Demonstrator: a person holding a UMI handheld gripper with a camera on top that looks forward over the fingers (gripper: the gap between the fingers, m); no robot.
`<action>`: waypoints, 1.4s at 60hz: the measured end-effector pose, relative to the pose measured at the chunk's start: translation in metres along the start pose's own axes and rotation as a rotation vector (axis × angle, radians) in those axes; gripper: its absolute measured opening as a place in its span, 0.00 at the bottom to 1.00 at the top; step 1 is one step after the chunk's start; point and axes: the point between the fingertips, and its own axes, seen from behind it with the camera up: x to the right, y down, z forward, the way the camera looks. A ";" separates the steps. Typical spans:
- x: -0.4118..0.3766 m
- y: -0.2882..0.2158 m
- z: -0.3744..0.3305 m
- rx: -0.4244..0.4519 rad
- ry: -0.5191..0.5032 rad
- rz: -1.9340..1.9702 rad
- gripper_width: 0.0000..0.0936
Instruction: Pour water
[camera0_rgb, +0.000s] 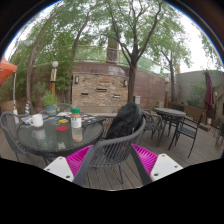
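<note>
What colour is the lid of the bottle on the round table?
Green. The bottle stands on the round table, beyond the open gripper; gripper view.

Gripper (112, 160) at bottom center of frame, fingers spread wide apart, pink pads (78, 157) facing inward, holding nothing.

I'm getting soft, even daylight here, no hard sun patches anywhere on the patio. The brightest part is the pale sky (70, 12) showing through the tree canopy (120, 25), washed almost white. The brick wall (100, 88) sits in flat shade. The glass table (60, 132) carries a dull sheen, not real glare. Under the chair (110, 150) it darkens. The fisheye bends tree trunks and the roofline inward toward the rim. Fine detail is soft throughout, leaves smearing together.
</note>
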 end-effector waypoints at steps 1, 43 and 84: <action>0.001 0.000 0.000 0.002 0.004 -0.003 0.89; -0.109 -0.002 0.116 0.029 -0.180 0.016 0.89; -0.179 -0.033 0.257 0.099 -0.056 0.075 0.37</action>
